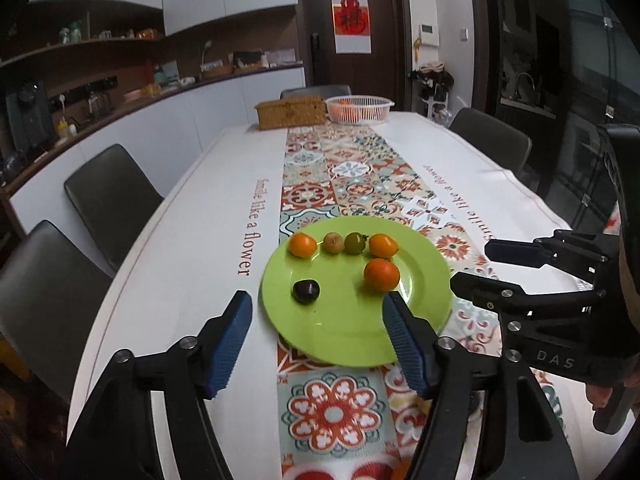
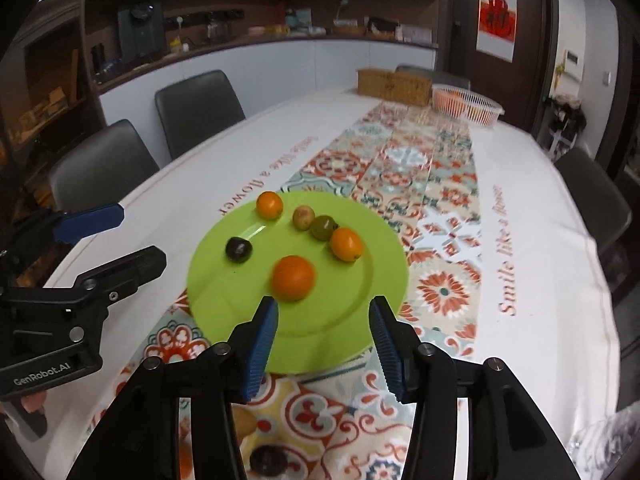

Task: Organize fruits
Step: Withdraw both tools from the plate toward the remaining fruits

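A green plate (image 1: 344, 332) (image 2: 320, 332) lies on the patterned table runner. On it sit several small fruits: a row with an orange one (image 1: 302, 244) (image 2: 269, 205), a tan one (image 1: 332, 242) (image 2: 303, 217), a green one (image 1: 355, 243) (image 2: 323, 227) and another orange one (image 1: 383, 245) (image 2: 346, 244). A larger orange fruit (image 1: 381, 274) (image 2: 293, 278) and a dark plum (image 1: 306, 291) (image 2: 239, 249) lie nearer. My left gripper (image 1: 318, 316) (image 2: 132, 236) is open and empty over the plate's near edge. My right gripper (image 2: 324, 320) (image 1: 468, 264) is open and empty just behind the larger orange fruit.
More fruit lies under my right gripper on the runner: a dark one (image 2: 268, 460) and a yellowish one (image 2: 244, 422). A white basket (image 1: 359, 109) (image 2: 466, 104) with oranges and a wicker box (image 1: 291, 112) (image 2: 394, 82) stand at the far end. Dark chairs (image 1: 112, 200) line the table.
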`<state>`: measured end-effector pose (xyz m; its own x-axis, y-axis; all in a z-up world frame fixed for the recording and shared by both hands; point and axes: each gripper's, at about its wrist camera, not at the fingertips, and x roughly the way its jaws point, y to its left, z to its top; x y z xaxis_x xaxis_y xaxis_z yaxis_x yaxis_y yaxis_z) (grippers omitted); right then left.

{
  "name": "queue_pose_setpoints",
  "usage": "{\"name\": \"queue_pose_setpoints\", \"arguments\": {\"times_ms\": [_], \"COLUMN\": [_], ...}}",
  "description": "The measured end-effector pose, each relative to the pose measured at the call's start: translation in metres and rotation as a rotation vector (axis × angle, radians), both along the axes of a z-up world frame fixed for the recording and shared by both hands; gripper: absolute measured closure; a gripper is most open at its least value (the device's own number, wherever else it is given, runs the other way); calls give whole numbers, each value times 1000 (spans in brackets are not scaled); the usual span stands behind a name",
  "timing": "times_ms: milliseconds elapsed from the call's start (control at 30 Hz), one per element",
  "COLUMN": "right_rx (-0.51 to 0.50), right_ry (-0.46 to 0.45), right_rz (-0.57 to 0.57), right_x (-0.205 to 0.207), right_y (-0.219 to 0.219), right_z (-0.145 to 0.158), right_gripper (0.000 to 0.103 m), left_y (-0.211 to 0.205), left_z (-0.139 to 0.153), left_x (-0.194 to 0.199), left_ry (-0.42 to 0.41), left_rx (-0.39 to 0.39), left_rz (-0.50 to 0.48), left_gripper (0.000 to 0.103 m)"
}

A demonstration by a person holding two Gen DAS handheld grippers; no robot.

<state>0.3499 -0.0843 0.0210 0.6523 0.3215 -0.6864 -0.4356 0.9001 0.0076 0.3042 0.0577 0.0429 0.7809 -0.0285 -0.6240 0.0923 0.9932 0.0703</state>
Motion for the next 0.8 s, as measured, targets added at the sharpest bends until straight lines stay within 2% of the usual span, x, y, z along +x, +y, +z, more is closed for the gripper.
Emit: {"name": "queue_pose_setpoints", "arguments": {"times_ms": [100, 333, 400, 467, 800], "right_rx": [21, 50, 48, 54, 4], "right_ry": [-40, -91, -98, -96, -92], "right_rz": [2, 8, 4, 5, 42], "right_x": [-21, -61, -69, -78, -113], "right_y": [-6, -16, -18, -21, -29], "right_z": [14, 31, 31, 29, 13], "right_gripper": [46, 45, 45, 40, 40], "left_y": [-3, -11, -15, -18, -30], "left_z": [8, 21, 22, 22, 9], "left_x": [-21, -66, -78, -89, -127], "left_ry": [-28, -77, -84, -93, -89], "left_rx": [2, 26, 39, 54, 61], "left_rz": [11, 34, 36, 38, 43], "left_gripper": [27, 20, 18, 17, 13]}}
